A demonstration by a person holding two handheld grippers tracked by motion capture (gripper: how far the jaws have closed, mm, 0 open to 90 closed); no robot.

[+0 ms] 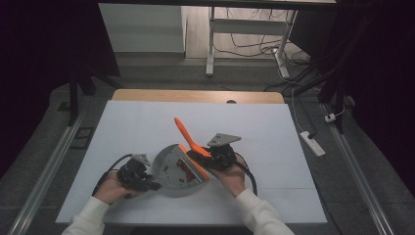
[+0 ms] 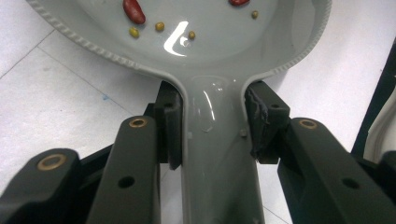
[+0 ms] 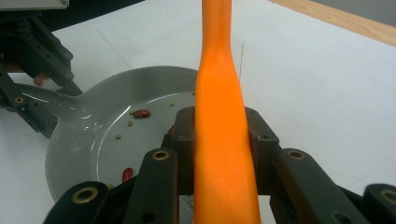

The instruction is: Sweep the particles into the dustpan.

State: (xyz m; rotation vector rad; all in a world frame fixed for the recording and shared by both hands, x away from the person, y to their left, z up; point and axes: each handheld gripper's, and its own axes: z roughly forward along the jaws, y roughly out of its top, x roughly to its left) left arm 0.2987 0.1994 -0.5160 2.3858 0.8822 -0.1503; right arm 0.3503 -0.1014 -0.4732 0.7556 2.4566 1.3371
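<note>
I've got the left gripper (image 2: 212,135) clamped on the grey dustpan (image 1: 171,171) handle to steady it on the white table (image 1: 132,127) w/ beans (image 1: 185,171) inside — right gripper (image 3: 222,140) pinches the orange brush (image 1: 185,133) handle, prob. for sweeping.

A white-topped table (image 1: 147,122) with a bare wooden strip (image 1: 195,95) along its far edge carries a grey dustpan (image 1: 171,174) near the front, red beans (image 1: 185,170) and small yellowish bits scattered inside it.

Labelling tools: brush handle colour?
Orange; the brush handle shows best in the right gripper view.
</note>
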